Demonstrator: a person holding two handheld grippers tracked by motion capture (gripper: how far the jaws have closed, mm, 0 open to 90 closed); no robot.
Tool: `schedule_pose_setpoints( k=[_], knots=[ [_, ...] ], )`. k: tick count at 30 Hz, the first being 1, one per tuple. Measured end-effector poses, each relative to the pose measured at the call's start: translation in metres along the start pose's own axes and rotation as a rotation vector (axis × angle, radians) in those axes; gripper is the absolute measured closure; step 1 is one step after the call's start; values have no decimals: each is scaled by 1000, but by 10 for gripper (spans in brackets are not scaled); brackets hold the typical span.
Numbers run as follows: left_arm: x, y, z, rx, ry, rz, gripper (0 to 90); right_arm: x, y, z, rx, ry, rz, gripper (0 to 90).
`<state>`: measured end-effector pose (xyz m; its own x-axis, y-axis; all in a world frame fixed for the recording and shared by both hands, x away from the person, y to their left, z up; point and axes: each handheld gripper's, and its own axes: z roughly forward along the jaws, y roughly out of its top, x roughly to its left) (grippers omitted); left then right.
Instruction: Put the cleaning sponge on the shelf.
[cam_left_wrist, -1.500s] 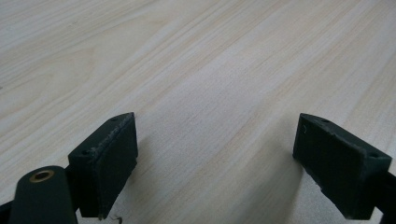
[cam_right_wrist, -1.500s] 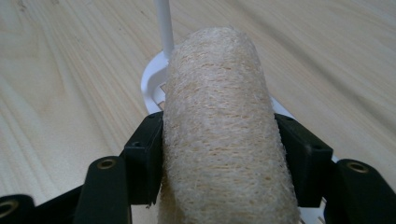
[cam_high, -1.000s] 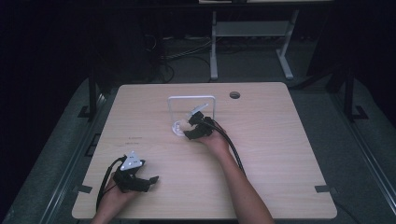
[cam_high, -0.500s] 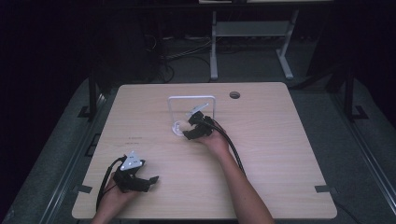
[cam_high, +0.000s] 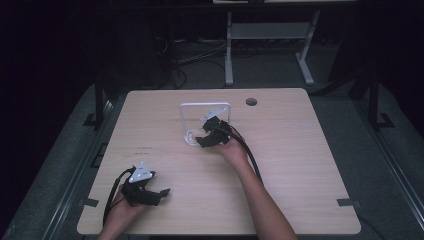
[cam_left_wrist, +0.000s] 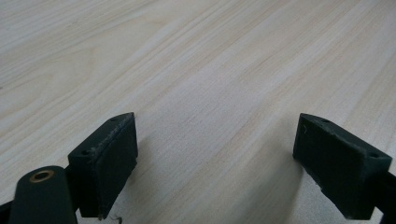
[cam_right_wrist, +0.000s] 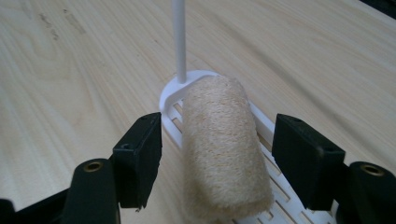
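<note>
Beige loofah roll (cam_right_wrist: 224, 144) lay on the white slotted rack (cam_right_wrist: 266, 123) between the released right tongs (cam_right_wrist: 217, 158), ungrasped; left tongs (cam_left_wrist: 229, 156) idled open at seven o'clock.

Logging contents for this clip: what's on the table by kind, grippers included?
Grippers: 2, left and right, both open
White rack: 1
Tan roll, lying on the rack's slotted base: 1
Total: 4
</note>
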<state>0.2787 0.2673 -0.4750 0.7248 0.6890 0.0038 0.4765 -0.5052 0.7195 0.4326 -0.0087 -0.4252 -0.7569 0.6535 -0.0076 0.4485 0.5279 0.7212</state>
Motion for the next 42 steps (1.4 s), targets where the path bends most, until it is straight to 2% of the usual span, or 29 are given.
schedule_pose_setpoints(
  k=[6,12,14,17,20,24,29,33,42],
  knots=[
    [0,0,0,2,1,1,133,7,-4,-14,-22,8,7,386],
    [0,0,0,2,2,1,133,15,-13,-25,-32,46,-14,538],
    [0,0,0,2,1,1,133,18,-15,-27,-29,46,-27,617],
    [0,0,0,-2,2,-2,133,20,-18,-27,-17,83,-38,752],
    [0,0,0,2,2,0,133,23,-22,-23,24,115,-60,883],
    [0,0,0,3,0,-2,133,25,-24,-18,47,126,-73,896],
    [0,0,0,4,0,-2,133,24,-28,-8,65,132,-61,896],
    [0,0,0,2,1,-2,133,22,-30,-3,71,132,-69,896],
    [0,0,0,4,2,2,133,14,-33,5,86,107,-48,896]
  ],
)
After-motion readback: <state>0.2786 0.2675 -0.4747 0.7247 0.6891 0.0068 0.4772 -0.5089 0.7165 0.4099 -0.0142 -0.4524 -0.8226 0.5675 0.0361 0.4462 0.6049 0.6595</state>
